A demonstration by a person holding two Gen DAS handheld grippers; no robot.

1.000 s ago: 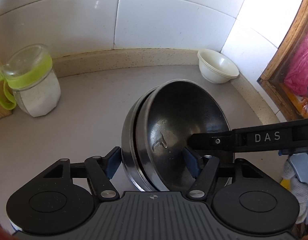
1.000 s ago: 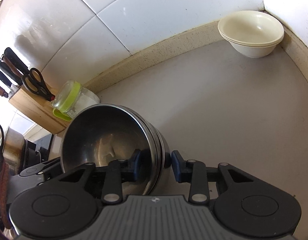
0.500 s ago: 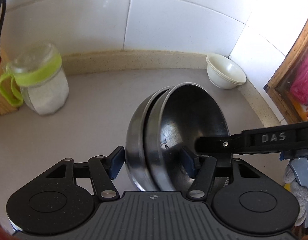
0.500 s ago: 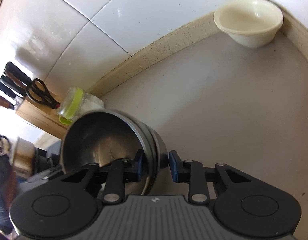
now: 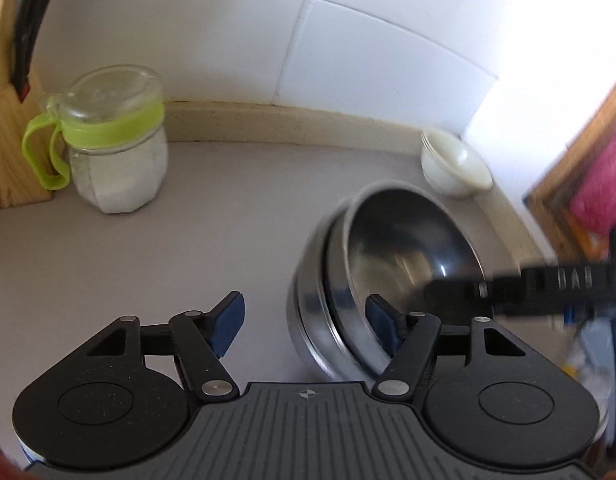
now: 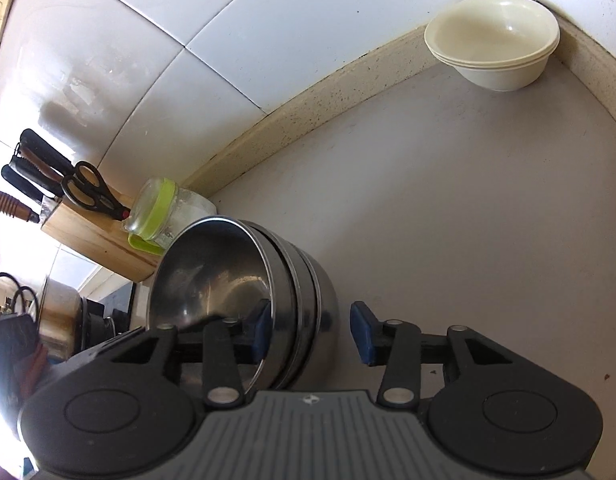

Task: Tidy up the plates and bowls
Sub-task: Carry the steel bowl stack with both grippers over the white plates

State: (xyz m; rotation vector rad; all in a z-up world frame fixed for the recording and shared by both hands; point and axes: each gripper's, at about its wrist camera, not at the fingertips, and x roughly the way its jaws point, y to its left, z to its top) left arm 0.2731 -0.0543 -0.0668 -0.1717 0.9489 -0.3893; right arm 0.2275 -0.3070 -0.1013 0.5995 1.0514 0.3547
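A nested stack of steel bowls [image 5: 388,272] [image 6: 235,280] rests tilted on the grey counter [image 6: 448,220]. My right gripper [image 6: 311,332] straddles its rim with the jaws opening. One pad is inside the top bowl, and the other pad [image 6: 360,336] stands clear of the outer wall. My left gripper [image 5: 303,322] is open. Its right pad [image 5: 382,328] is at the bowls' rim and its left pad [image 5: 227,320] is far from them. A finger of the right gripper [image 5: 508,284] reaches into the top bowl. Stacked cream bowls [image 5: 454,168] [image 6: 492,40] sit in the far corner.
A glass jar with a green band [image 5: 115,140] [image 6: 163,212] stands by the wall. Beside it is a wooden knife block [image 5: 3,140] [image 6: 91,240] with scissors [image 6: 87,188]. Tiled walls bound the counter at the back and the right. Bare counter lies between the steel and cream bowls.
The right gripper's jaws have spread, and its outer pad has come off the steel bowls. The left gripper has slid left, so the stack now sits by its right finger.
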